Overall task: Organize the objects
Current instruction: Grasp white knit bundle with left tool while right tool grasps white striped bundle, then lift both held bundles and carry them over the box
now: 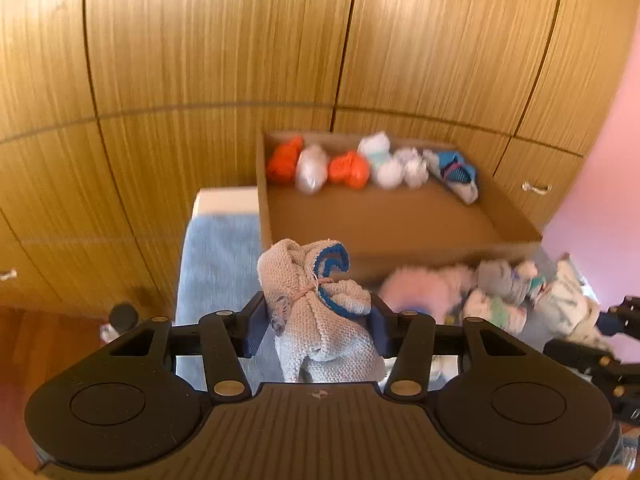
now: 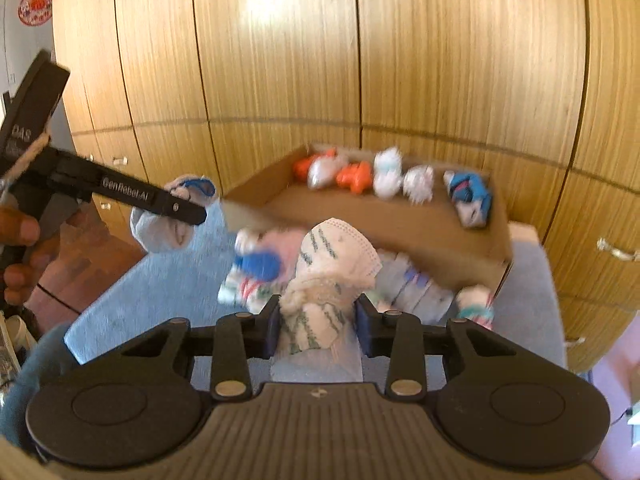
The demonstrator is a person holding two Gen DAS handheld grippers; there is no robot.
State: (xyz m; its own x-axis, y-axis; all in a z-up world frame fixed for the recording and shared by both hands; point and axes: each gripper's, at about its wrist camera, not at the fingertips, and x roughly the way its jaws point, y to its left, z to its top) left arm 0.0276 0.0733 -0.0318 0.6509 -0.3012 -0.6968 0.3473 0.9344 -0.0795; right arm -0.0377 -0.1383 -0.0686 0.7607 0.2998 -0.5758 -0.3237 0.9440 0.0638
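We hold a two-finger gripper in each hand, over a surface covered with a light blue cloth [image 1: 216, 264]; whether it is a bed or a tabletop we cannot tell. A shallow cardboard box [image 1: 400, 236] sits at its far edge, against a wall of wooden wardrobe doors [image 1: 200, 60].

The left gripper [image 1: 318, 322] has its jaws closed partway on a bundled pair of grey knitted socks with a blue cuff [image 1: 316, 300], tied with a thin band. The bundle fills the gap between the jaws and hangs clear of the cloth. In the right wrist view, the same gripper shows at the left, with the person's hand [image 2: 20, 248] around its handle.

The right gripper [image 2: 318, 322] has its jaws pressed tightly on a white sock bundle with dark green markings [image 2: 332, 276], which bulges above and below them.

Along the far wall of the box lies a row of bundles already put away: an orange one [image 1: 284, 160], a white one [image 1: 312, 170], another orange [image 1: 348, 170], further white ones [image 1: 384, 160] and a blue and white one [image 1: 456, 172]. The near half of the box floor is bare. A loose pile of unsorted socks [image 1: 500, 296] lies on the cloth just in front of the near wall of the box.

We judge the step to be carrying: both bundles are gripped and lifted, not yet over the box. The next move calls for bringing each bundle forward over the near wall, lowering it beside the row, and only then opening the jaws.
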